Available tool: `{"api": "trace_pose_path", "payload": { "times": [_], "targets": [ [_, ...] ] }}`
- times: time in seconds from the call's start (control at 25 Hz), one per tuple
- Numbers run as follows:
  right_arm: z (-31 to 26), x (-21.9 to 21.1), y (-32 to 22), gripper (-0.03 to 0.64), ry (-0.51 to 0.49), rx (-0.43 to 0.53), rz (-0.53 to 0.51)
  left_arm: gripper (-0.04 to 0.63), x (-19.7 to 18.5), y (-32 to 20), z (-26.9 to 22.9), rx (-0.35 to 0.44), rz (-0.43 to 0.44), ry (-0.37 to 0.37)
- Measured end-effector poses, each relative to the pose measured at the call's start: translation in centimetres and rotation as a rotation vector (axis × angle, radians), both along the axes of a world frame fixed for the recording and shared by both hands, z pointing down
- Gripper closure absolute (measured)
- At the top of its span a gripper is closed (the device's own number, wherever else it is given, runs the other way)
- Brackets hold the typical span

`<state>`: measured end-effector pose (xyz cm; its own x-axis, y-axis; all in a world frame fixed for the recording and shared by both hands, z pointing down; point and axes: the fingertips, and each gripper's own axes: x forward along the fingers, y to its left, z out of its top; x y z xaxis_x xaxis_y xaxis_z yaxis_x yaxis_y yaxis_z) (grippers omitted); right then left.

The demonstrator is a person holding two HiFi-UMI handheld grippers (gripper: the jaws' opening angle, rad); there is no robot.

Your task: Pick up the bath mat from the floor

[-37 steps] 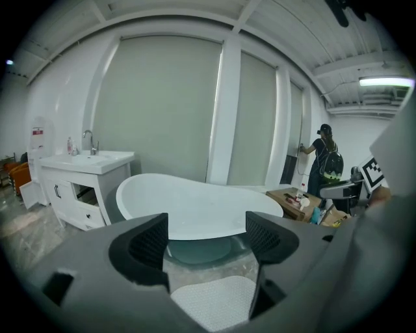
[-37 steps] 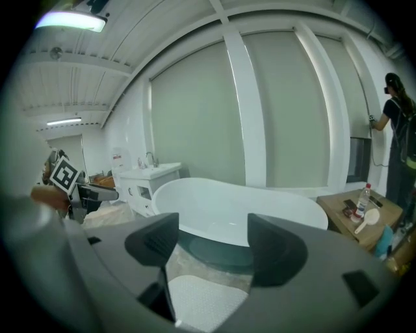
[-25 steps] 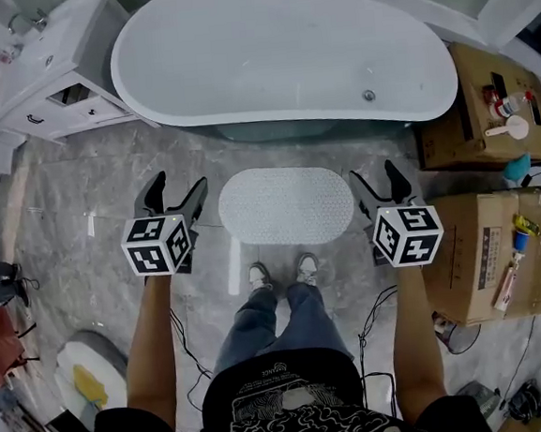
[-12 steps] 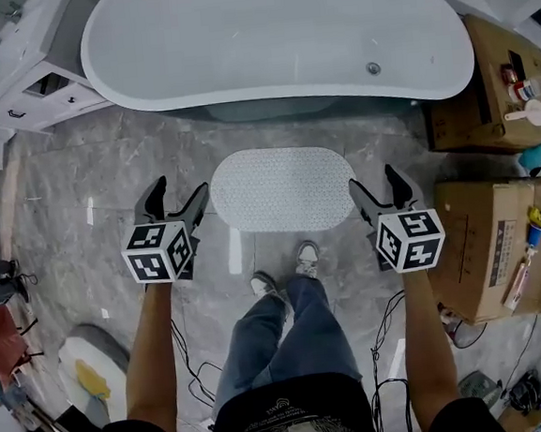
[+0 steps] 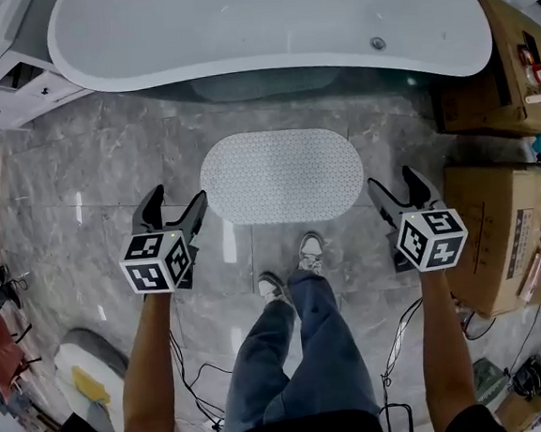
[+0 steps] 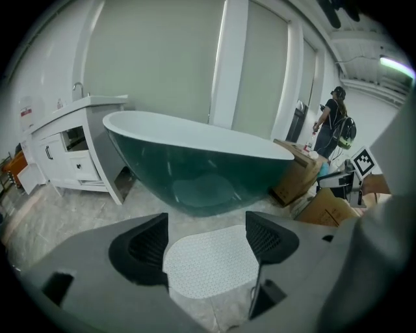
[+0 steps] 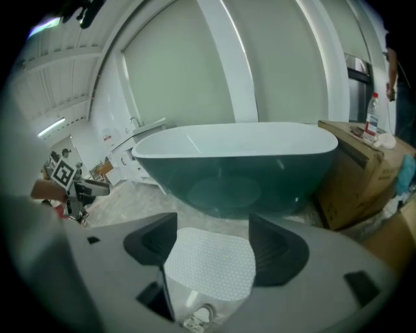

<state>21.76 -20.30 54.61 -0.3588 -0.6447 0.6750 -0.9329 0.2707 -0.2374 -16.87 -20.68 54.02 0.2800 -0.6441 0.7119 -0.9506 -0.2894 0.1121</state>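
Observation:
A white, oval, dimpled bath mat lies flat on the grey marble floor in front of the bathtub. My left gripper is held above the floor just left of the mat, open and empty. On the mat's right side my right gripper is also open with nothing between its jaws. In the left gripper view the bath mat shows between the open jaws of the left gripper, far below. The right gripper view shows the bath mat the same way past the right gripper.
A white vanity cabinet stands at the back left. Cardboard boxes with bottles and small items line the right side. My shoes stand just below the mat, cables trail on the floor. A person stands far off.
The view has shifted forward: the tub and mat sit lower in the head view. Both grippers stay on either side of the mat, the right one a little further right. One foot has stepped forward.

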Motion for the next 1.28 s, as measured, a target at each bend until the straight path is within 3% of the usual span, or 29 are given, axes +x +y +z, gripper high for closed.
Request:
{"api": "trace_pose_path", "payload": {
  "times": [0.28, 0.44, 0.88, 1.28],
  "targets": [
    [7.9, 0.0, 2.8, 0.268, 0.033, -0.067, 0.011, 0.204, -1.0, 1.7, 7.7, -0.049, 0.015, 0.026],
    [11.5, -1.4, 3.9, 0.262, -0.014, -0.098, 0.005, 0.204, -1.5, 2.4, 11.6, -0.069, 0.028, 0.03],
    [20.8, -1.2, 4.3, 0.259, 0.004, -0.143, 0.01, 0.181, -3.4, 4.5, 23.4, -0.151, -0.013, 0.074],
    [29.7, -0.4, 3.7, 0.235, 0.016, -0.165, 0.029, 0.167, -4.3, 3.2, 33.0, -0.164, 0.0, 0.066]
  ]
}}
